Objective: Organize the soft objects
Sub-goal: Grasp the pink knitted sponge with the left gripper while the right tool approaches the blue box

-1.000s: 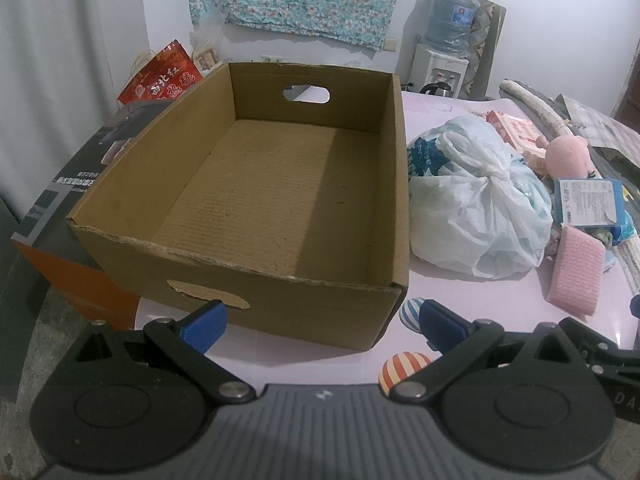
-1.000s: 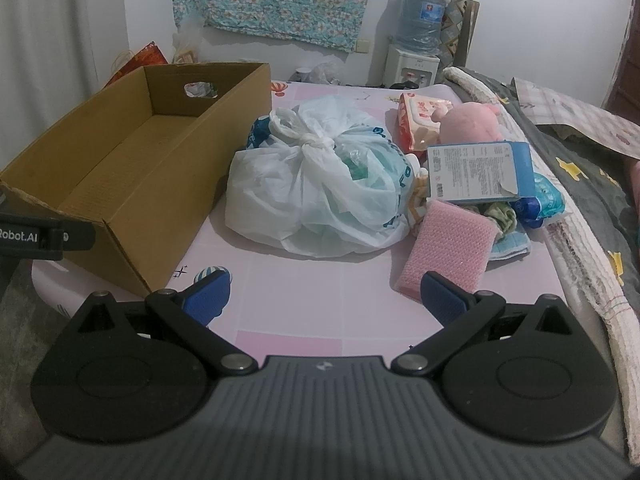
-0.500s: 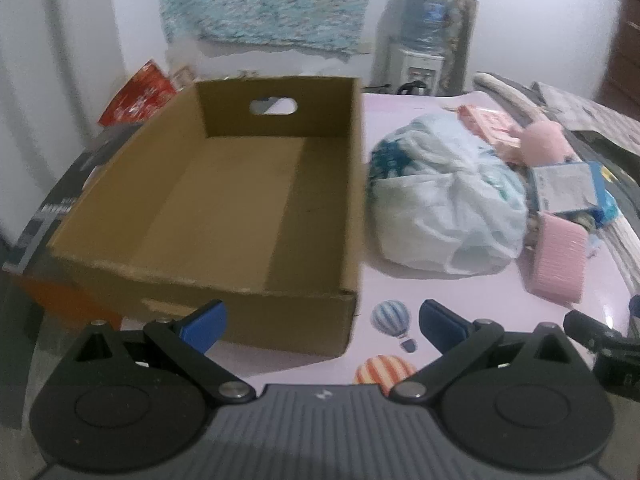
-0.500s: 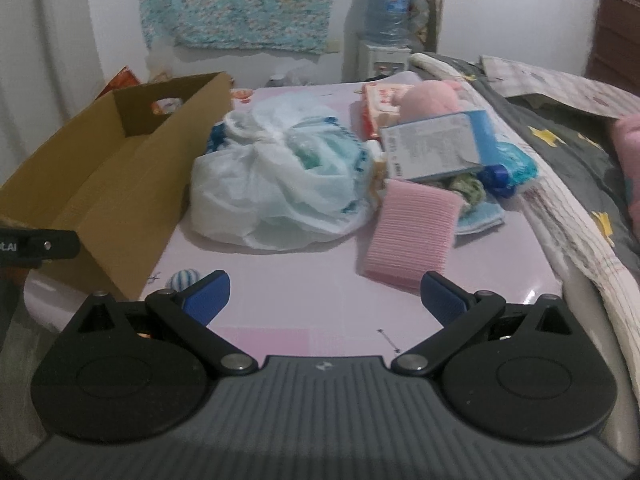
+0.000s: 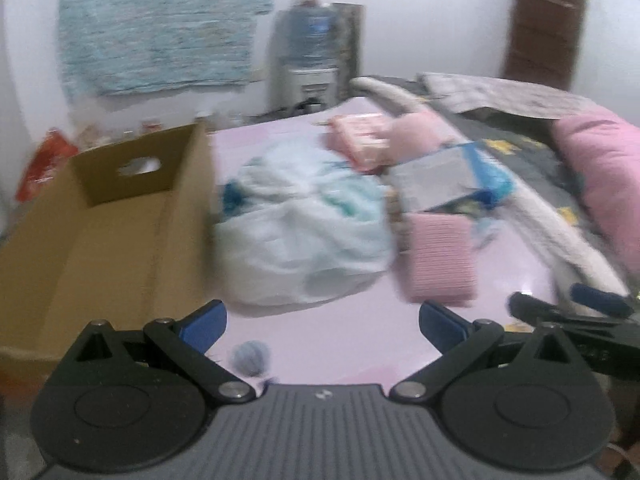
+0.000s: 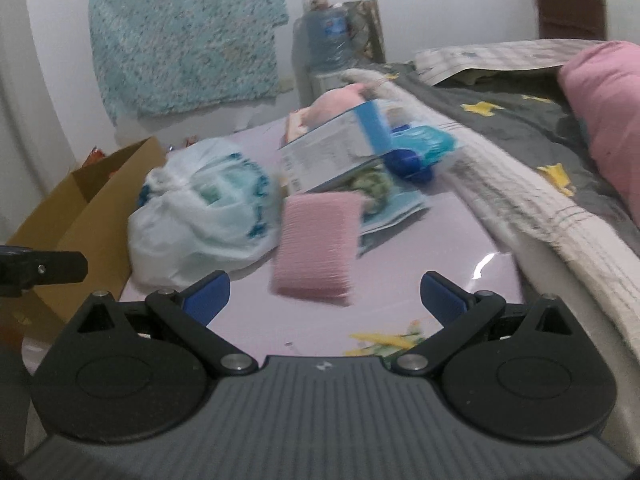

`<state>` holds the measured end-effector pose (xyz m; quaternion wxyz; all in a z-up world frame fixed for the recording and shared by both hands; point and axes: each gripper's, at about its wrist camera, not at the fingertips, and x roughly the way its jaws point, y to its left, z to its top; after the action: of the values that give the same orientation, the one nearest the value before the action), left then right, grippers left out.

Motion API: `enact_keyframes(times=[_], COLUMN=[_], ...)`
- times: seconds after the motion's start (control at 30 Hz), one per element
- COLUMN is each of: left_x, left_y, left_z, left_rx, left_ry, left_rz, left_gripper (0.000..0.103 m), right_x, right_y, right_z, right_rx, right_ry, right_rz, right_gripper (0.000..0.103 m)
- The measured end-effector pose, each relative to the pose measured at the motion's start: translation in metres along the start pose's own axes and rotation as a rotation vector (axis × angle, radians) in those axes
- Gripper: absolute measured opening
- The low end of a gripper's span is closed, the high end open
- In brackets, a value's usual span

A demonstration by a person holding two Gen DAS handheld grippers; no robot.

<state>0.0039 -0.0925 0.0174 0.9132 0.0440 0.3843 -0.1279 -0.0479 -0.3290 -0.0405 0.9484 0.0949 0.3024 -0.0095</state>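
An empty cardboard box (image 5: pixel 100 236) stands at the left on the pink table; it also shows in the right wrist view (image 6: pixel 80 208). A tied white plastic bag (image 5: pixel 304 232) (image 6: pixel 204 212) lies right of it. A pink ribbed cloth (image 5: pixel 442 260) (image 6: pixel 316 248) lies further right, in front of a pile with a blue-white packet (image 6: pixel 332 148), a pink plush (image 5: pixel 416 134) and a pink packet (image 5: pixel 358 140). My left gripper (image 5: pixel 322 320) is open and empty, facing the bag. My right gripper (image 6: pixel 324 300) is open and empty, just short of the pink cloth.
A grey quilt (image 6: pixel 520 120) and pink pillow (image 6: pixel 604 112) lie on the bed at the right. A water dispenser (image 5: pixel 312 60) stands against the back wall. The right gripper shows at the right edge (image 5: pixel 572 312) of the left wrist view.
Both grippers have swung to the right. The left view now centres on the bag instead of the box. The right gripper has come closer to the pink cloth. Both stay open.
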Motion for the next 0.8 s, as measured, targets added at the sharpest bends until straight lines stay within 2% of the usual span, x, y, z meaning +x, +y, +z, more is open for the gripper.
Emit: enact_keyframes(times=[0.07, 0.23, 0.3, 0.37, 0.47, 0.6, 0.67, 0.77, 0.8], left_x=[0.008, 0.029, 0.040, 0.047, 0.059, 0.076, 0.084, 0.101, 0.108], left_y=[-0.015, -0.050, -0.060, -0.067, -0.079, -0.091, -0.094, -0.098, -0.099], left_z=[0.003, 0.007, 0.009, 0.008, 0.006, 0.005, 0.007, 0.013, 0.015], left_rx=[0.017, 0.068, 0.076, 0.085, 0.115, 0.144, 0.144, 0.135, 0.127], left_ry=[-0.004, 0.021, 0.037, 0.046, 0.046, 0.068, 0.078, 0.103, 0.115], left_rz=[-0.047, -0.094, -0.117, -0.135, -0.142, -0.161, -0.179, -0.203, -0.208], left_gripper=[0.103, 0.097, 0.089, 0.082, 0.075, 0.063, 0.060, 0.060, 0.060], right_x=[0.001, 0.010, 0.013, 0.013, 0.015, 0.025, 0.035, 0.056, 0.063], right_y=[-0.015, -0.048, -0.058, -0.069, -0.081, -0.098, -0.105, -0.109, -0.109], right_z=[-0.001, -0.004, -0.005, -0.005, -0.004, 0.001, 0.005, 0.011, 0.013], right_rx=[0.008, 0.033, 0.043, 0.069, 0.105, 0.161, 0.194, 0.236, 0.251], right_ry=[0.000, 0.020, 0.018, -0.023, -0.069, -0.083, -0.077, -0.050, -0.036], right_rz=[-0.003, 0.005, 0.017, 0.031, 0.071, 0.143, 0.189, 0.239, 0.255], right_gripper=[0.102, 0.102, 0.102, 0.102, 0.102, 0.101, 0.098, 0.088, 0.082])
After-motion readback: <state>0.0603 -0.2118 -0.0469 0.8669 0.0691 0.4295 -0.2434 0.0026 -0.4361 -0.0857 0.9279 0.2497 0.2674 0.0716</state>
